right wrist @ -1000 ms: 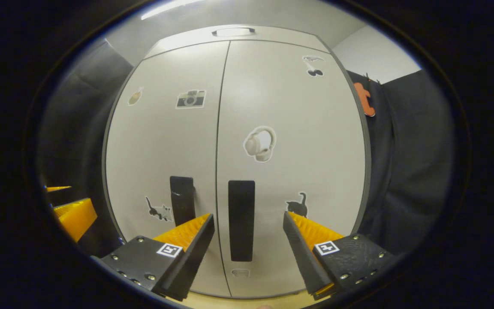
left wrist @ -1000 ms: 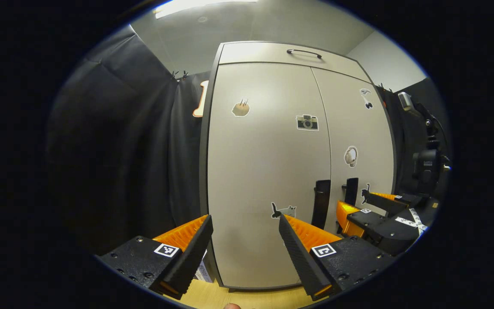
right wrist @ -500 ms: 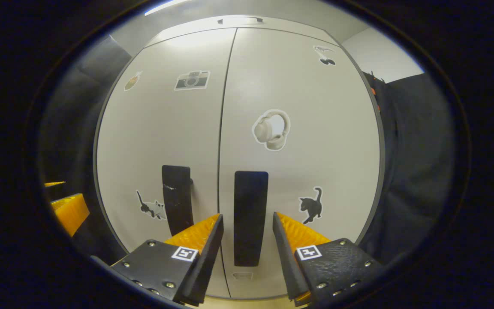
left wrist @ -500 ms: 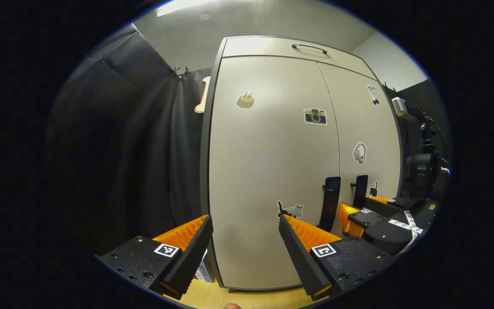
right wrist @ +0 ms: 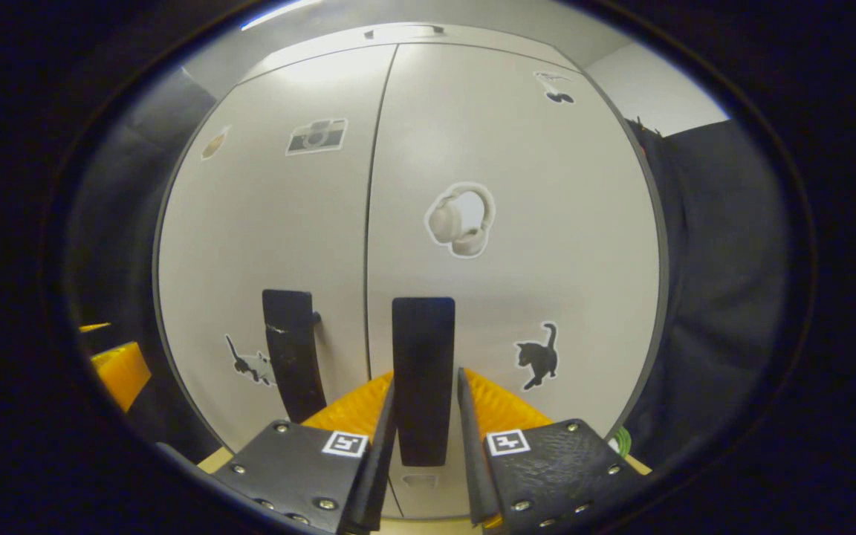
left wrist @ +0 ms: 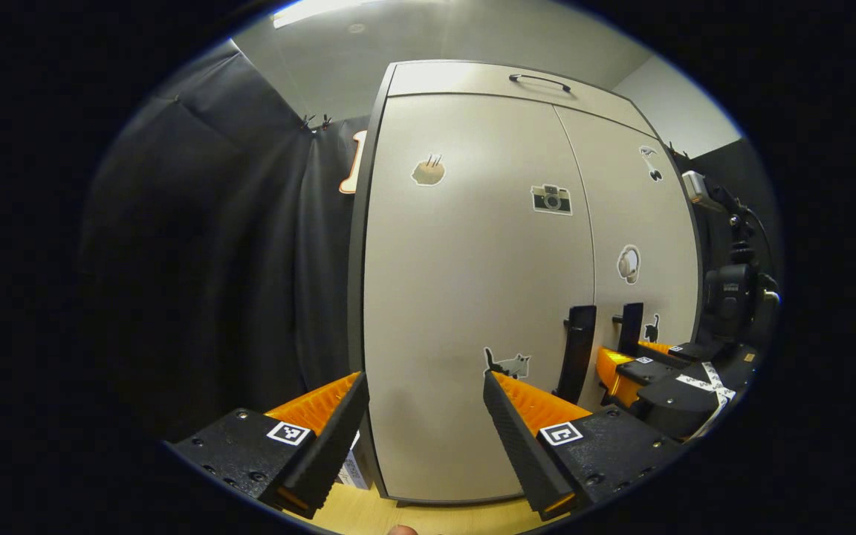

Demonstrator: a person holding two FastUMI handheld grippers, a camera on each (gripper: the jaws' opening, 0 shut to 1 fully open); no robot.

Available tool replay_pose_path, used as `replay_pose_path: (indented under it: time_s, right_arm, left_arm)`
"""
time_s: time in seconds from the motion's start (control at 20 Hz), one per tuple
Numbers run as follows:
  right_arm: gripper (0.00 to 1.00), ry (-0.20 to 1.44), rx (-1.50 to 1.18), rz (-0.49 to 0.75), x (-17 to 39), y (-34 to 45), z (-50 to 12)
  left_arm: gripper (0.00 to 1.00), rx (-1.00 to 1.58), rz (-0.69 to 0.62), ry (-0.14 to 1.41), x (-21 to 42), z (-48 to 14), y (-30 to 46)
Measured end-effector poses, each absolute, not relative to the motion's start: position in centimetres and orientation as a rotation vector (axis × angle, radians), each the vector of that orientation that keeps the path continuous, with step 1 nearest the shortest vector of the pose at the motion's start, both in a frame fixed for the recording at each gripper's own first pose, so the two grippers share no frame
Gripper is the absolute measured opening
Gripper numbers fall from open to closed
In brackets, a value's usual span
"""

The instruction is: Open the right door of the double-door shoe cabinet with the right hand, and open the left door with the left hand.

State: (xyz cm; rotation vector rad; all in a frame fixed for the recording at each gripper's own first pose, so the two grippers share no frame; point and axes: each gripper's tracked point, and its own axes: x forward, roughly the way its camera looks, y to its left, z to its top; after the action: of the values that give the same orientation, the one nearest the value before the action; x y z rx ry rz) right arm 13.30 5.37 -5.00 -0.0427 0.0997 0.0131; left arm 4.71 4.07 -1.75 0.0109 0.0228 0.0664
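Observation:
The pale shoe cabinet has its left door [left wrist: 472, 282] and right door [right wrist: 532, 245] both closed. Each door carries a black vertical handle near the middle seam. My right gripper [right wrist: 426, 379] is shut on the right door's handle [right wrist: 423, 349], one finger pressed to each side. The left door's handle [right wrist: 288, 357] stands free just left of it. My left gripper [left wrist: 424, 386] is open, facing the lower part of the left door, with that door's handle [left wrist: 579, 349] off to its right. The right gripper [left wrist: 640, 364] also shows at the right handle [left wrist: 630, 327].
A top drawer with a bar handle [left wrist: 539, 78] sits above the doors. A camera on a stand [left wrist: 729, 286] is just right of the cabinet. Black cloth [left wrist: 212, 260] hangs on both sides. Light wooden floor [left wrist: 368, 513] lies below.
My right gripper has moved in and its fingers have come together around the right door's handle. The left gripper has drifted slightly and stays open. Both doors are still closed.

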Motion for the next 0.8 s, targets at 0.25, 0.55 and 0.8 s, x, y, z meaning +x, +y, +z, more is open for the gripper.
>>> replay_pose_path:
  time_s: [0.25,0.55,0.8]
  right_arm:
    - [0.29,0.100,-0.014,-0.024,13.2,5.4,-5.1]
    - [0.21,0.104,-0.006,0.025,13.2,5.3,-5.1]
    - [0.21,0.114,-0.009,0.022,12.6,5.2,-5.0]
  left_arm:
    - [0.96,0.006,0.077,0.032,4.2,-1.9,4.5]
    - [0.96,-0.005,0.092,0.040,3.5,-2.2,5.1]
    - [0.96,-0.009,0.082,0.044,3.2,-2.4,4.9]
